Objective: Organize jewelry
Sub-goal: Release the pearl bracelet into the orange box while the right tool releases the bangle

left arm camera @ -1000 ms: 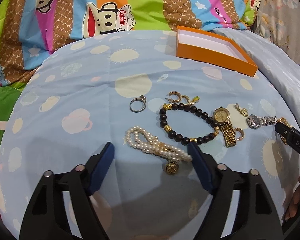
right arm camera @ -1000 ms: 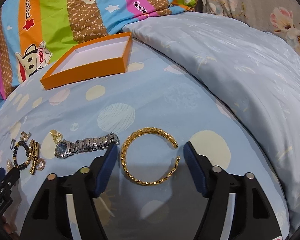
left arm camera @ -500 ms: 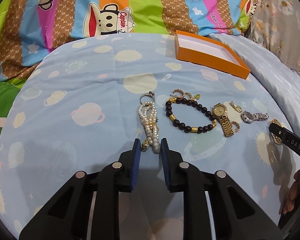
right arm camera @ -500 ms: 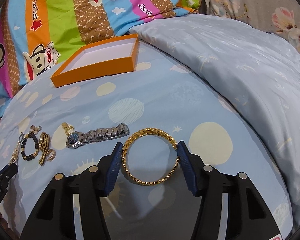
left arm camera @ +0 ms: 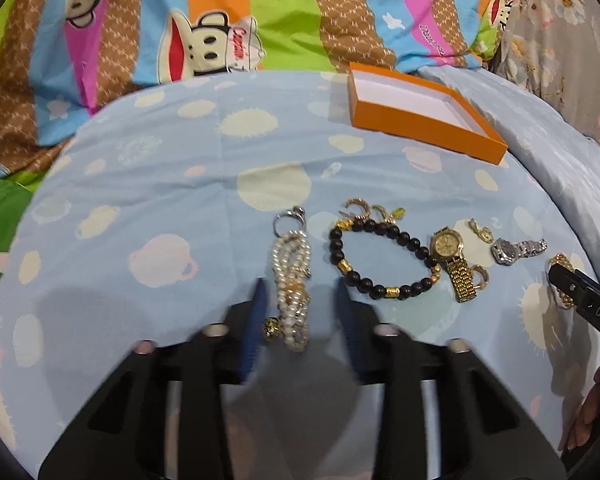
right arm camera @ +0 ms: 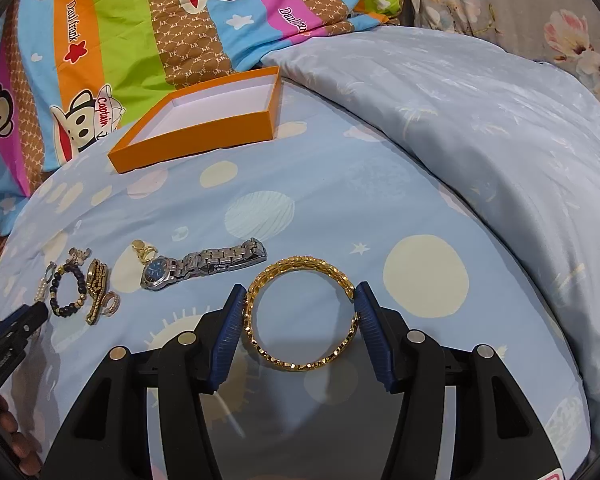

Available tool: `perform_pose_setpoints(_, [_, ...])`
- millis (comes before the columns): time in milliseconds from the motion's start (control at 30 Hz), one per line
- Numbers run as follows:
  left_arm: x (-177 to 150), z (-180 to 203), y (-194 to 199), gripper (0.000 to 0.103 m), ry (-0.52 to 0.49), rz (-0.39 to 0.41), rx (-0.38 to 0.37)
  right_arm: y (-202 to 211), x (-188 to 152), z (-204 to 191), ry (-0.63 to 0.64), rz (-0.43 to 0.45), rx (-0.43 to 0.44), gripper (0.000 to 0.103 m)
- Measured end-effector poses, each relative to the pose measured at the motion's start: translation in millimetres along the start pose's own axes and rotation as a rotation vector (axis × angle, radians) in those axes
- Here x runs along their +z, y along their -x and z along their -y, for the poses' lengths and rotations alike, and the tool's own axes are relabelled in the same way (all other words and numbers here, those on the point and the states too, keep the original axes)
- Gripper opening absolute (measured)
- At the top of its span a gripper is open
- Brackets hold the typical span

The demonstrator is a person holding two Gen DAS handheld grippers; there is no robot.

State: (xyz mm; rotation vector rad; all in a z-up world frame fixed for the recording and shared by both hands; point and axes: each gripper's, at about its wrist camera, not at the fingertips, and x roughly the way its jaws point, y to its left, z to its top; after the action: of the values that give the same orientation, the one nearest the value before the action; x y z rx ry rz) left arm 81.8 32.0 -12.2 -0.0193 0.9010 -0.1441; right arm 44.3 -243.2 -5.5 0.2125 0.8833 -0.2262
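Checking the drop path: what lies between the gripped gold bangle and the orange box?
Only bare sheet between gold bangle and orange box, in the right wrist view; the silver watch sits left of that line.

Pearl bracelet [left arm camera: 292,280] bunched lengthwise, gold bangle [right arm camera: 302,314] flat (open-ended), orange box [left arm camera: 420,120] behind, empty

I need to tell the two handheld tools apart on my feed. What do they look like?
They look alike. The right tool has black plastic arms with triangular cut-outs, silver round pins at the joints and ribbed blue pads. The left tool has the same black arms, silver pins and blue pads, blurred here. White lettering marks the black side of each. No sleeves or cables show.
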Motion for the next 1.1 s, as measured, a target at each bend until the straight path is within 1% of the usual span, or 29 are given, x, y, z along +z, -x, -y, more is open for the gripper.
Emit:
perform_pose_setpoints(67, [0,-2,2,0.015,0.008,0.009,-0.02,1,0,0,-0.003,0.005,0.003,0.054])
perform_pose_setpoints(200, [-2,-3,8,0.014,0.014,0.016,-0.037,9,2,-3,0.006,0.026,0.013,0.054])
perform_pose_setpoints(333, [-3,-6,24,0.014,0.019,0.039,-0.054,21,6,-6,0.016,0.049,0.03,0.054])
perform_pose_setpoints(533, [17,-8,59,0.014,0.004,0.107,-0.093,35,24,-14,0.028,0.083,0.077,0.054])
perform_pose_setpoints(633, [36,-4,71,0.014,-0.018,0.149,-0.117,33,40,-20,0.037,0.095,0.102,0.054])
perform_pose_setpoints(700, [56,3,74,0.014,-0.041,0.185,-0.133,28,57,-23,0.031,0.092,0.141,0.054])
perform_pose_setpoints(767, [77,12,72,0.014,-0.062,0.21,-0.16,21,76,-26,0.031,0.09,0.177,0.054])
perform_pose_setpoints(833, [100,22,66,0.014,-0.084,0.237,-0.17,13,97,-31,0.044,0.101,0.184,0.054])
perform_pose_setpoints(933, [137,42,42,0.014,-0.118,0.259,-0.176,-5,133,-39,0.051,0.103,0.205,0.054])
perform_pose_setpoints(1033, [175,59,5,0.014,-0.123,0.232,-0.186,-28,169,-45,0.039,0.094,0.238,0.054])
perform_pose_setpoints(1100, [199,69,-22,0.014,-0.12,0.208,-0.197,-42,187,-51,0.045,0.097,0.229,0.054])
